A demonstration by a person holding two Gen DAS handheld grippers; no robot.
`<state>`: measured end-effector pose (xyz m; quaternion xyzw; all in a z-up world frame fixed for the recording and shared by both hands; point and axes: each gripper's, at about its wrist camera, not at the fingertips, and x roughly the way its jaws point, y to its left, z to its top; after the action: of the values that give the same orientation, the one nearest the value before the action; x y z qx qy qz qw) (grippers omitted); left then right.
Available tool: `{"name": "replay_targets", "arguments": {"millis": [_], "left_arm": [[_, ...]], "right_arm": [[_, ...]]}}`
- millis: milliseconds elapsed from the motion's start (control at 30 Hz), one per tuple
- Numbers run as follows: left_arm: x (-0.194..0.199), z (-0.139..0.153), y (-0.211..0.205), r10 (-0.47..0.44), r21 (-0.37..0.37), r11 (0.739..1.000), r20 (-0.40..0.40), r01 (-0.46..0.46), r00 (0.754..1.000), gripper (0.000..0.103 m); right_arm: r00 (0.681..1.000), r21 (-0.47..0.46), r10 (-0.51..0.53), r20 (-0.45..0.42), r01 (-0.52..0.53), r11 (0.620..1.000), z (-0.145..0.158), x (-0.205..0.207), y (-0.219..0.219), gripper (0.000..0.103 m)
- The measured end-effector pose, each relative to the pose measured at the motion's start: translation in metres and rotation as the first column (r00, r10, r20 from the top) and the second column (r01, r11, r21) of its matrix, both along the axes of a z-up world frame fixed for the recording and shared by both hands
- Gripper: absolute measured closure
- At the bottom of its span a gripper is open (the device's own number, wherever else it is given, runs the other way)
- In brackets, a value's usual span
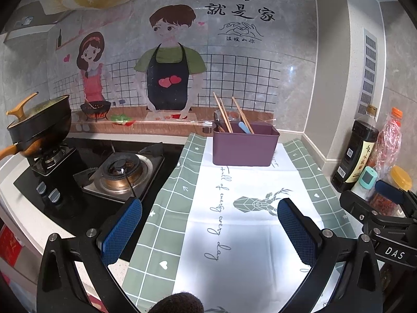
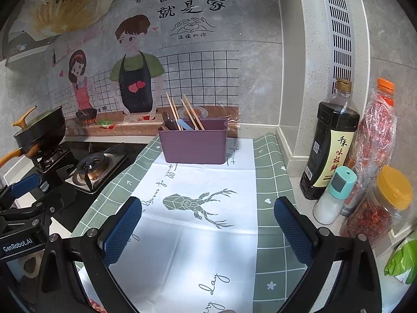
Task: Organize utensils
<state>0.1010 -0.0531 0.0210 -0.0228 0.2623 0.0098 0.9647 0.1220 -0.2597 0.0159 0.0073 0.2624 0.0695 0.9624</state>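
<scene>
A purple plastic bin [image 1: 245, 147] [image 2: 195, 144] stands at the far end of a green-and-white cloth [image 1: 234, 221] [image 2: 198, 234]. Several wooden chopsticks [image 1: 224, 113] [image 2: 191, 113], a dark spoon [image 1: 218, 121] [image 2: 169, 122] and a pale blue handle [image 1: 244, 127] [image 2: 183, 124] stick up out of it. My left gripper [image 1: 209, 208] hovers open over the near cloth, nothing between its blue pads. My right gripper [image 2: 208, 207] is likewise open and empty, well short of the bin. The right gripper's body shows in the left wrist view [image 1: 385, 214]; the left gripper's body shows in the right wrist view [image 2: 26, 208].
A gas hob [image 1: 120, 174] [image 2: 91, 168] lies left of the cloth, with a lidded black pan [image 1: 39, 122] [image 2: 39, 130] on its far burner. Along the right wall stand a soy sauce bottle [image 2: 331, 140], a chilli-filled bottle [image 2: 375, 135], a salt shaker [image 2: 333, 195] and a yellow-lidded jar [image 2: 383, 208].
</scene>
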Motion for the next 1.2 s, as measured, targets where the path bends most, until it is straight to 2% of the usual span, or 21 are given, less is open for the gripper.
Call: {"name": "replay_targets", "arguments": {"millis": [1200], "left_arm": [[0.0005, -0.001, -0.0053, -0.013, 0.001, 1.0, -0.002, 0.013, 1.0, 0.0]], "right_arm": [[1.0, 0.002, -0.003, 0.007, 0.003, 1.0, 0.0053, -0.0008, -0.0025, 0.001]]}}
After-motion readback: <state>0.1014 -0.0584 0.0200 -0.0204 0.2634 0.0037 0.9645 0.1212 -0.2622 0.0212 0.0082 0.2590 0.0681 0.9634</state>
